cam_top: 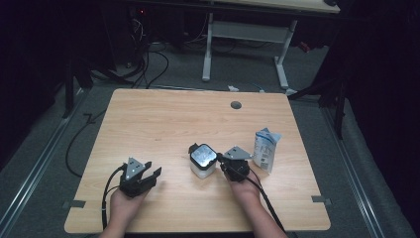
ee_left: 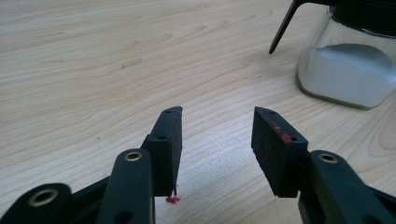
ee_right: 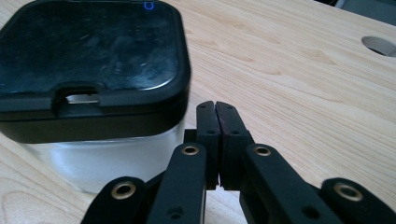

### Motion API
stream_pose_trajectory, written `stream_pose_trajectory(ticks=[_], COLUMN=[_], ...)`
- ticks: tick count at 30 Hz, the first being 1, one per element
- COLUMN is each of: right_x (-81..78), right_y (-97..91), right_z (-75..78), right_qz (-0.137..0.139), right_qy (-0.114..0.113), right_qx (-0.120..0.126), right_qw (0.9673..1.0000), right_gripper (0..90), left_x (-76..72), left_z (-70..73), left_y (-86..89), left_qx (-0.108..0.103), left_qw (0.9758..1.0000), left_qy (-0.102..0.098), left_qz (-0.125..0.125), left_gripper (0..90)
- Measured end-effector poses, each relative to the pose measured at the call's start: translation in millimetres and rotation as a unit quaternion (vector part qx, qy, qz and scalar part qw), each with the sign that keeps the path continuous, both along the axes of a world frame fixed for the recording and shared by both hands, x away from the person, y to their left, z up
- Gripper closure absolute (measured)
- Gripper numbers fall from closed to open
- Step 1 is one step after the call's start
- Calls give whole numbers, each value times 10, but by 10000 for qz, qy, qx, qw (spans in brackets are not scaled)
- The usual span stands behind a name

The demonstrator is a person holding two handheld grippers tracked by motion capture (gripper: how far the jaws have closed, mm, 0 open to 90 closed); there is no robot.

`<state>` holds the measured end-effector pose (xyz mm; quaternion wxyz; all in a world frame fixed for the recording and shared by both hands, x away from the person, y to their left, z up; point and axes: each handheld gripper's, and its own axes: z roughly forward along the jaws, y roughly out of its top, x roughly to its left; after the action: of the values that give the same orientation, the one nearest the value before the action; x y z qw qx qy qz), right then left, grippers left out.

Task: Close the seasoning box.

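One camera sits high above the light wooden table (cam_top: 163, 119) and looks forward and down, from far off. Two cameras ride low, very close to the tabletop. One looks along the open left gripper (ee_left: 217, 135). The other looks along the closed right gripper (ee_right: 218, 140). All three see the clear jar with the black lid (cam_top: 202, 161).

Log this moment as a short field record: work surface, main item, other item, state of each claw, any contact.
surface: wooden table
main item: clear jar with black lid, white powder inside, upright
other item: white and blue pouch, standing right of the jar
left claw: open, nothing between the jaws, apart from the jar
right claw: shut, empty, close beside the jar; contact cannot be told
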<state>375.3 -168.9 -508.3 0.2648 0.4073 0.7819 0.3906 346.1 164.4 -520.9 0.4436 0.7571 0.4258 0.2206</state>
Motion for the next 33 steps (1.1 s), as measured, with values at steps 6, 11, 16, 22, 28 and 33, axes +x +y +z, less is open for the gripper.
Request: stream_pose_trajectory(ticks=[6,11,16,22,28,33], right_x=[-36,-101,-142,-192,-255,-324], right_y=[11,34,62,94,122,147], right_z=[-4,11,13,14,15,11], right_qz=[-2,73,114,141,193,298], right_qy=[-7,-46,-59,-83,-97,-116], right_qx=[-37,-74,-50,-60,-67,-57], right_qw=[10000,9999,9999,9998,9997,9995], right_gripper=[891,889,889,889,888,885], left_x=[4,19,21,24,35,34], left_z=[2,6,8,4,-5,-7], left_y=[39,57,66,79,82,76], left_qx=[-49,-92,-104,-117,-115,-110], left_qw=[10000,9999,9999,9999,9998,9999], left_qy=[-8,-13,-20,-8,11,5], left_qz=[69,103,114,123,133,124], left_gripper=[524,523,523,522,522,521])
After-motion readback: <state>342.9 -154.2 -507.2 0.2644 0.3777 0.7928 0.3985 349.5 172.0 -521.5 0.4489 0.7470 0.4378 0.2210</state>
